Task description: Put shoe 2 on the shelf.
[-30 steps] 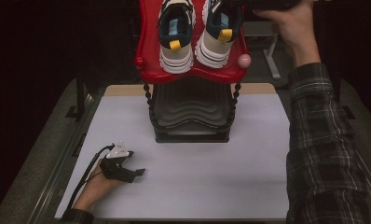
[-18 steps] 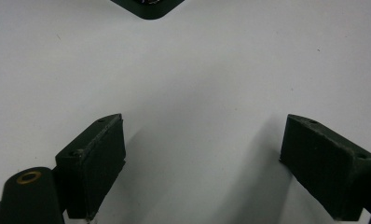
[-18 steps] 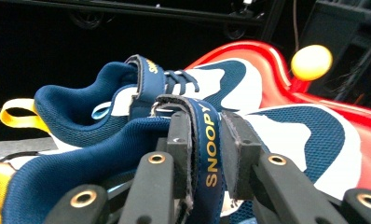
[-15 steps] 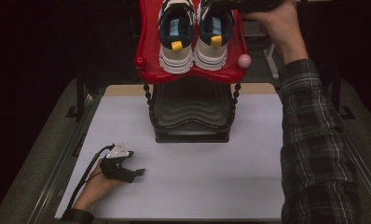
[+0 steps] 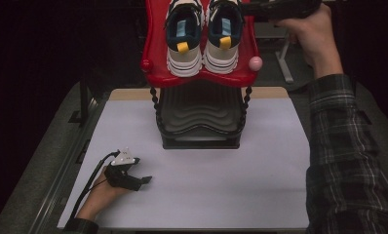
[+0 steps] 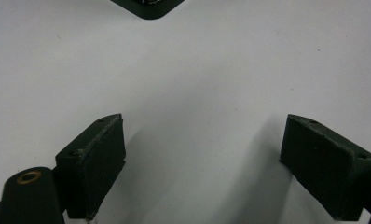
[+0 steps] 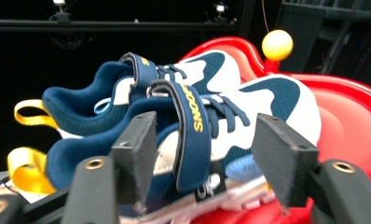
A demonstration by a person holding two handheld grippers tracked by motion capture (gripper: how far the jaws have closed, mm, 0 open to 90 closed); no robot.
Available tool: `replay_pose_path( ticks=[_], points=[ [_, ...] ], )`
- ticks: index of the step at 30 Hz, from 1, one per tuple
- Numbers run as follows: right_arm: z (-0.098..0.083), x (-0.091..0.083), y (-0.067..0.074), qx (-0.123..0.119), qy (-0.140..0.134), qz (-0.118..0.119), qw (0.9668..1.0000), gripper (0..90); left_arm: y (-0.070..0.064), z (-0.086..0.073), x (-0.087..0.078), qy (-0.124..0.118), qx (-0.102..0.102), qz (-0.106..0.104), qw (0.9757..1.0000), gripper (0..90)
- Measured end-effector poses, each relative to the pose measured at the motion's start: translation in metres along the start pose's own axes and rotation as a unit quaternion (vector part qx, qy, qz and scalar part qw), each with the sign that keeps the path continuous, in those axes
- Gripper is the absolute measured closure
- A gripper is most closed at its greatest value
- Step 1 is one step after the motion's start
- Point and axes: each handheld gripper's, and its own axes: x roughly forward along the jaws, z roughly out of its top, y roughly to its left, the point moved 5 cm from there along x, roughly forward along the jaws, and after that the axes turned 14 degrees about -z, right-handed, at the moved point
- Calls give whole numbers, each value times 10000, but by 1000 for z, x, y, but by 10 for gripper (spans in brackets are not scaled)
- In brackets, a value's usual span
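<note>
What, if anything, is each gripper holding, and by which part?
Nothing. The right gripper has just been opening, its jaws apart around the near shoe; the left gripper stands open over the table.

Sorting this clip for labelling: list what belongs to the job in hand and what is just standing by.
In the job: right gripper, jaws just opened, beside the right shoe; left shoe; red shelf.

Standing by: left gripper, open over the white table; black lower shelf.
</note>
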Motion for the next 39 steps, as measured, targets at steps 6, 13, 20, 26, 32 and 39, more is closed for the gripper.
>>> replay_pose_path(
  ticks=[6,13,20,26,32,39],
  points=[
    [-7,-24,-3,116,-50,-150,9998,328,0,0,0,10,11,-2,10000,128],
    [-28,-44,-1,205,223,-399,9987,226,0,0,0,-11,3,4,10000,128],
    [-50,-60,2,310,305,-600,9972,152,0,0,0,-2,12,8,10000,128],
    [-76,-64,2,368,427,-624,9965,134,0,0,0,5,9,3,10000,128],
    [-106,-69,5,494,461,-625,9958,129,0,0,0,16,10,-3,10000,128],
    [-131,-73,9,581,504,-667,9948,129,-1,0,0,-2,-9,-4,10000,128]
  ],
)
